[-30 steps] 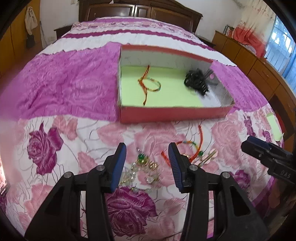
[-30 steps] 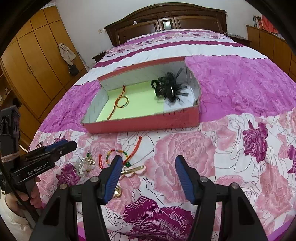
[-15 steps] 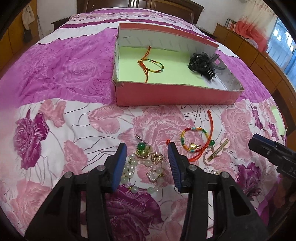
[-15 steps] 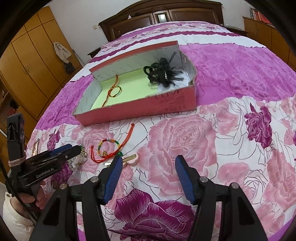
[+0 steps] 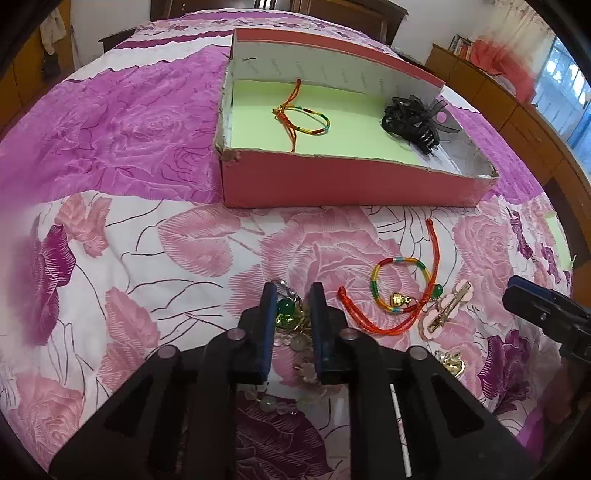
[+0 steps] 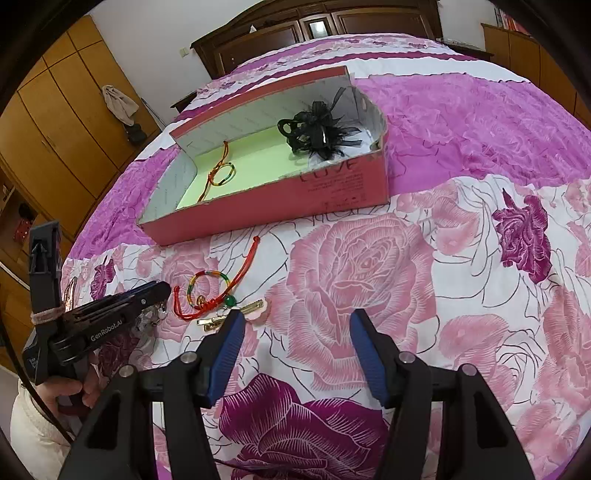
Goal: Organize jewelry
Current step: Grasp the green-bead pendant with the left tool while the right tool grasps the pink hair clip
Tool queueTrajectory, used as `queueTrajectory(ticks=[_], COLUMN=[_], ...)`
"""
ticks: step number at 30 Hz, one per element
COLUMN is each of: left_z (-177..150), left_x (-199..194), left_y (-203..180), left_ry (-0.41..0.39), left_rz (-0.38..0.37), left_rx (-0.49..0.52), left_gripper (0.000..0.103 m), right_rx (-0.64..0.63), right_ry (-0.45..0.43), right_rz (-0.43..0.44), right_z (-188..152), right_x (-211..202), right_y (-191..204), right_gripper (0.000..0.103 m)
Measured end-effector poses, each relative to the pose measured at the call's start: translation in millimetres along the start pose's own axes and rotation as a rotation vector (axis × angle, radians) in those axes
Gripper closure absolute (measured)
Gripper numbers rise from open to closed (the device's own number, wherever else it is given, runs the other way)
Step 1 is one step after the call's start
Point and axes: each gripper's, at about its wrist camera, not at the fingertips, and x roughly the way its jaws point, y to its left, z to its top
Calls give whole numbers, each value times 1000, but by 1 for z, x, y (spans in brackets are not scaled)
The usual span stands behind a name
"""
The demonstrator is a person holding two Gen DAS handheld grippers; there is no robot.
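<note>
My left gripper (image 5: pixel 293 291) is down on the bedspread, its jaws closing on a bead bracelet (image 5: pixel 286 308) with a green bead and gold charms, and the pads press its sides. The right wrist view shows this gripper (image 6: pixel 162 291) from the side over the beads (image 6: pixel 151 317). To their right lie a rainbow cord bracelet (image 5: pixel 399 284) and a pink flower hair clip (image 5: pixel 447 310). My right gripper (image 6: pixel 297 317) hangs open over the bedspread, right of the clip (image 6: pixel 255 308), with nothing between its fingers. A red box (image 5: pixel 332 184) beyond holds a second cord bracelet (image 5: pixel 306 118) and a black hair claw (image 5: pixel 410 122).
A small gold charm (image 5: pixel 452 363) lies near the clip. A green paper sheet (image 5: pixel 559 240) sits at the bed's right edge. Wooden wardrobes (image 6: pixel 55 129) stand to the left, a headboard (image 6: pixel 314 26) behind, low cabinets (image 5: pixel 498 96) to the right. A person's hand (image 6: pixel 66 391) grips the left tool.
My left gripper sank over the bead bracelet and its jaws narrowed from wide apart onto it. The right gripper came a little lower and stayed open.
</note>
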Motion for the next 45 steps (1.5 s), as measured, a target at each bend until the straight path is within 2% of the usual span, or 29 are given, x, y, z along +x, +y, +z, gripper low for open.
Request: queueTrajectory(ticks=[2,9,17,26,28,30,35,39,45], left_z=[1,5,12,7,7,7,5,4,5], left_x=[-3,-32,-53,-49,-48,-47,-46,-46,-49], left_y=[0,1,-1,7,9,10,10,10,8], left_ry=[-10,-78,-133,-121,-120,-118,-116,-116,-120], left_rz=[-15,-55,-56,-54,-52,-49,-45,-44,-44], left_rx=[-5,-26,-20,-45,-50,-54,-54,-54,-48], left_gripper=[97,97,97,97,97,97,97,97,97], right_rx=[0,-17,-78,-166,-189,-206,-212,-211,-195], right_ry=[1,2,35,88,105,111,131,135,121], right_rz=[0,1,4,-21,-21,-24,-51,-71,-45], right_z=[0,1,0,-1,-1,-1,-1,-1,-2], right_x=[0,0,11,35,41,45,58,61,54], right_y=[0,6,27,53,57,61,63,61,56], right_gripper=[41,41,39,33,25,24,24,35,35])
